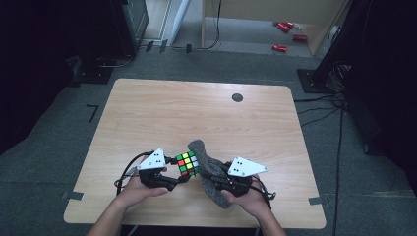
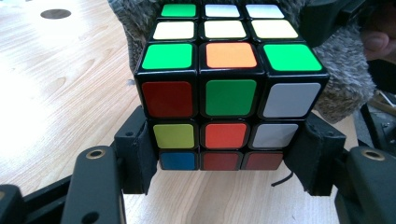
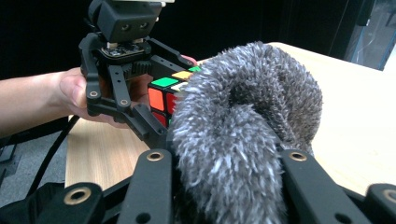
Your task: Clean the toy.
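Nearest you, just short of the cube, your two hands sit at the front edge of the table, each holding its gripper level. Your left gripper is clamped on the puzzle cube, its jaws pressing the cube's lower sides so the cube is lifted slightly off the wood with its mixed green, orange, white and red stickers facing up and toward you. Your right gripper is grasping the grey fuzzy cloth, which bulges between its jaws and is pushed up against the side of the cube away from your left hand. Judging by this, you are partway through wiping the cube: the hold and the contact are made, and the other faces appear left to do, which would call for turning the cube. Beyond the cube, the tabletop carries a small dark disc near its far edge, and past that, red objects lie on the floor.
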